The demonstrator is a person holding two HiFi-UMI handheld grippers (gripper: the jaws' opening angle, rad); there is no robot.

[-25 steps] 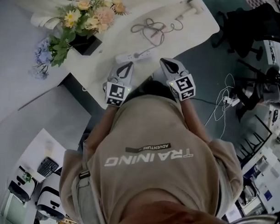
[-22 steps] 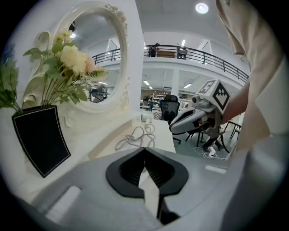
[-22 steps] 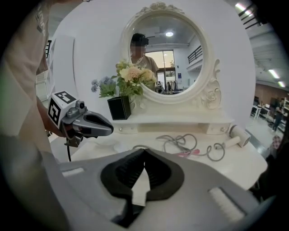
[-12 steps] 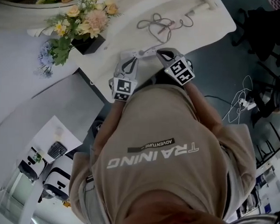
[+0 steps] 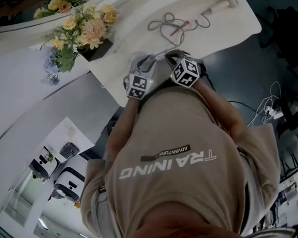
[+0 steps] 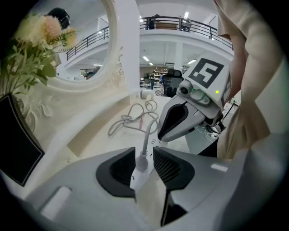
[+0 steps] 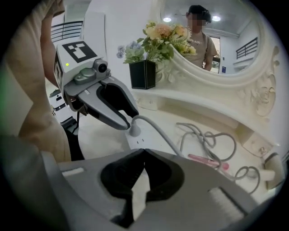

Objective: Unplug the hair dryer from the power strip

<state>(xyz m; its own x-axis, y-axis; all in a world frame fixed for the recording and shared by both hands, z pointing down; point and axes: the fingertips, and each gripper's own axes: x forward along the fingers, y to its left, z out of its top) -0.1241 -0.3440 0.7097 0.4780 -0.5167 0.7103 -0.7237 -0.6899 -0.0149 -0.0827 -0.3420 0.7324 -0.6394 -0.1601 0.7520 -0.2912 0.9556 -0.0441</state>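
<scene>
Okay, got left tongs (image 6: 143,155) just opened wide around the hair dryer plug (image 7: 134,130), not pinching; plug seated in the power strip (image 7: 139,142) by the surface (image 5: 132,37) near edge. Right tongs (image 7: 144,152) pressed together, empty. Could drag the unpinned strip off if yanked.

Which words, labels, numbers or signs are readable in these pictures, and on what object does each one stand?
"TRAINING": on the back of the person's shirt, upside down in the head view.
"ADVENTURE": on a dark strip beside it; the rest of the strip is too small to read.
Marker cubes, left and right: square code patterns only, no letters.
Power strip: no readable print.
</scene>
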